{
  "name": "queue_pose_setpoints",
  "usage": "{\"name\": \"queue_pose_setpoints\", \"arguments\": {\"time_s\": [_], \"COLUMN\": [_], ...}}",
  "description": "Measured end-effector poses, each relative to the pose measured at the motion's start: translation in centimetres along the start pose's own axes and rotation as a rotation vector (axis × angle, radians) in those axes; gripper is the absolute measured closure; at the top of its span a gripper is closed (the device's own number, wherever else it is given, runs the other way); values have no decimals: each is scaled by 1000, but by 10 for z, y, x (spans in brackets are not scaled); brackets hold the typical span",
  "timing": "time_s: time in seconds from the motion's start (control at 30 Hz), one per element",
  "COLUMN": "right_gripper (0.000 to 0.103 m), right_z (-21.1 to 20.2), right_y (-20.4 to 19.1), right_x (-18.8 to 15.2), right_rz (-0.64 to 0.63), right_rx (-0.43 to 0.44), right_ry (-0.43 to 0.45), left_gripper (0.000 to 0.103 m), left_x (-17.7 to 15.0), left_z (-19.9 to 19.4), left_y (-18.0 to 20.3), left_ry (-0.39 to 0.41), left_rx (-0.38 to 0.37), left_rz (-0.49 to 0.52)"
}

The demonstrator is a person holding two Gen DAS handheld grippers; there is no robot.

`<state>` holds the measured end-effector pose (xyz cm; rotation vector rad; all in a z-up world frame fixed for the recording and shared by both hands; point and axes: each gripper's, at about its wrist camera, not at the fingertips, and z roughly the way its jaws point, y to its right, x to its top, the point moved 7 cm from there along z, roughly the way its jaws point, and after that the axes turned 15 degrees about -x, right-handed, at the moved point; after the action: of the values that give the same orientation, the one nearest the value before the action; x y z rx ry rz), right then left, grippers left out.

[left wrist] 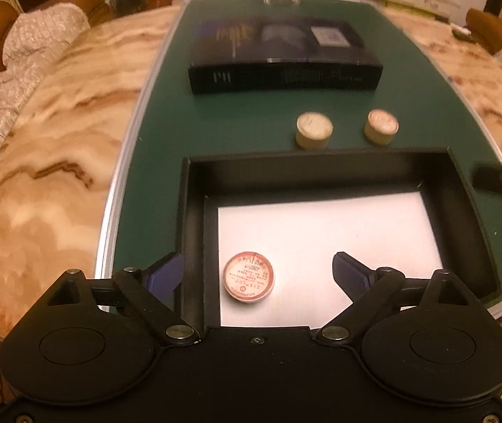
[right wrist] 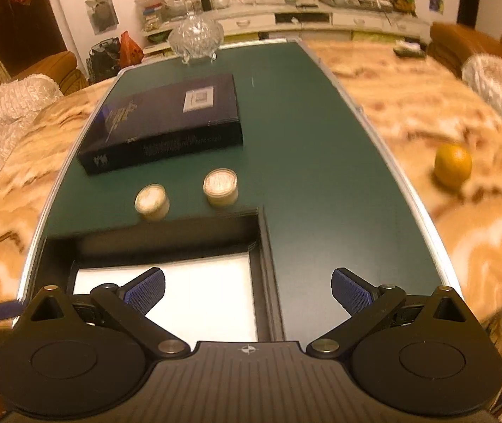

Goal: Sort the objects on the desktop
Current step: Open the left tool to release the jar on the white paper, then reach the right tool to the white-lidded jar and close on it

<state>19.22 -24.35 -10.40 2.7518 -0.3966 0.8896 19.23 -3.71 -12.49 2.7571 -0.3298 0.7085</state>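
A: In the left wrist view, the left gripper point(left wrist: 258, 271) hangs over the black box point(left wrist: 194, 211) at lower centre; its jaws are spread wide and grasp nothing; a red-lidded round tin point(left wrist: 249, 276) lies between them on the white liner point(left wrist: 339, 239); two more tins point(left wrist: 314, 129) stand just above the box.

B: In the right wrist view, the right gripper point(right wrist: 248, 290) is also released and empty, low in frame above the box's right wall; a dark book point(right wrist: 166, 123) sits upper left; an orange point(right wrist: 452, 165) sits at right.

Both claws tilted downward, left claw point(left wrist: 258, 275) and right claw point(right wrist: 247, 290) wide apart, empty.
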Motion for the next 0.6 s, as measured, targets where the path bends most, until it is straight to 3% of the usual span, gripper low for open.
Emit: {"name": "queue_pose_setpoints", "arguments": {"time_s": [0.27,0.6], "right_gripper": [0,12], "right_z": [58,131], "right_y": [-23,-58], "right_x": [50,63], "right_rz": [-56,-139], "right_rx": [2,-44], "right_ry": [-48,-128], "left_gripper": [6,6], "left_x": [3,-1], "left_z": [-13,-7], "left_y": [-5,-23], "left_ry": [26,14], "left_rx": [-18,-29], "left_rz": [-17,-64]}}
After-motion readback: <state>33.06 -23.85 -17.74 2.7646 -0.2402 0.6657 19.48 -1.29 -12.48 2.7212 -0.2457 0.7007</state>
